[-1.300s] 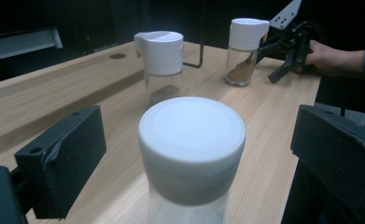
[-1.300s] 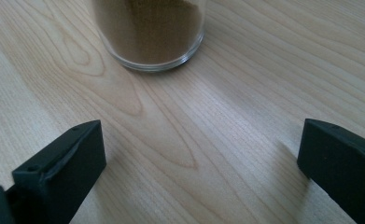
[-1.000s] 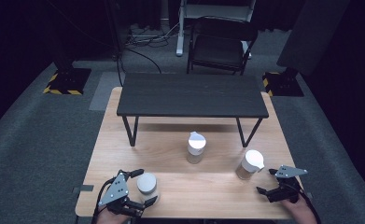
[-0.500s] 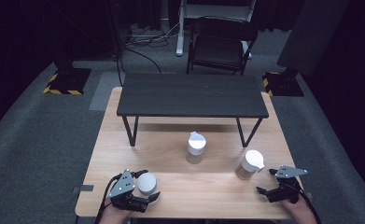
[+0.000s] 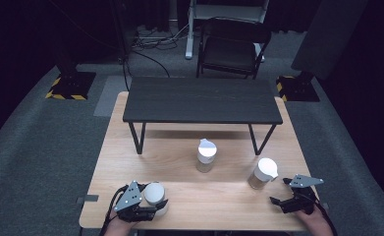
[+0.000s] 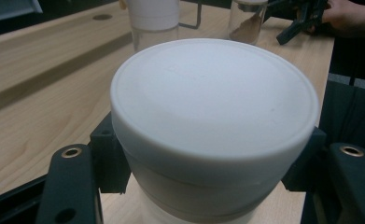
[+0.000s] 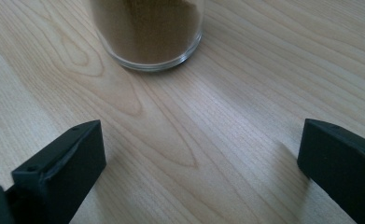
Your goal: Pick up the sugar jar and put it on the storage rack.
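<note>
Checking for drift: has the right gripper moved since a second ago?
No. The right gripper keeps its place beside the brown-filled jar, near the table's right corner.

The left gripper point(image 5: 148, 209) sits low at the near left edge, its jaws just closed on something. The right gripper point(image 5: 287, 202) rests low at the near right, jaws spread wide.

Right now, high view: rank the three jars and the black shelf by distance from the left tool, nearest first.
1. Near jar: between the jaws of the left tool, which have just closed on it, at the table's front left.
2. Middle jar: mid-table, up and to the right.
3. Right jar: front right, ahead of the right tool.
4. Black shelf: across the table's far side.
</note>
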Available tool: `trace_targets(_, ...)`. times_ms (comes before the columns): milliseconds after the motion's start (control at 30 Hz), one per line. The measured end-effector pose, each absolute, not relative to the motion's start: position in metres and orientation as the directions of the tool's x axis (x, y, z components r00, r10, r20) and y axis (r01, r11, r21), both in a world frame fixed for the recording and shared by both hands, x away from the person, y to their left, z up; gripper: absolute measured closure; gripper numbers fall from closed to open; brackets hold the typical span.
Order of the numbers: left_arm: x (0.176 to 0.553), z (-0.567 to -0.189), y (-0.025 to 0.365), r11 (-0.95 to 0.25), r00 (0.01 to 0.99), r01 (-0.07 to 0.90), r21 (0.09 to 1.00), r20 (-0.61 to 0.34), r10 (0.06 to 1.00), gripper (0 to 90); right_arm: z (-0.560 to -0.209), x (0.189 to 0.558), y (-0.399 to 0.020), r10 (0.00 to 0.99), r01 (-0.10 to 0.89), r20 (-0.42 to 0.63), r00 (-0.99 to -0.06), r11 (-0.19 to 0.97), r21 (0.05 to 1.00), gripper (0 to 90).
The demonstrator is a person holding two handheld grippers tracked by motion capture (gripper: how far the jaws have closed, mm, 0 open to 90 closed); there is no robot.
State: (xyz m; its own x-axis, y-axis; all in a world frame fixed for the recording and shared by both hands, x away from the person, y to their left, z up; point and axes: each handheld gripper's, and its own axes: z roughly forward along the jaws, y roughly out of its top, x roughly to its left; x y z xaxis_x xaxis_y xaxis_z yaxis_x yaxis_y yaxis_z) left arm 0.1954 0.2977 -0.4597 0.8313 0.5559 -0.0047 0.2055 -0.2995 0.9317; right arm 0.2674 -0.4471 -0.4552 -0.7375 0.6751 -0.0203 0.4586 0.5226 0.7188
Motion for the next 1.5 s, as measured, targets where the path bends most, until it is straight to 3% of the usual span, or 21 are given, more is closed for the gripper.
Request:
trace_targets(367,0.189,-0.452,0.292,-0.316,0.823,0.219,0.923,-0.001,0.568,34.0,-0.455,0.267,-0.446,0.678,0.461,-0.02,-0.735,0.521,0.718,0.7)
trace_targets(933,0.178,-0.406,0.286,-0.281,0.791,0.185,0.942,0.027,0.611,33.9,-0.455,0.267,-0.446,0.678,0.461,-0.019,-0.735,0.52,0.719,0.7)
trace_targets(1500,0.185,-0.368,0.272,-0.268,0.817,0.161,0.95,0.024,0.576,33.9,-0.455,0.268,-0.445,0.683,0.465,-0.019,-0.73,0.518,0.718,0.5)
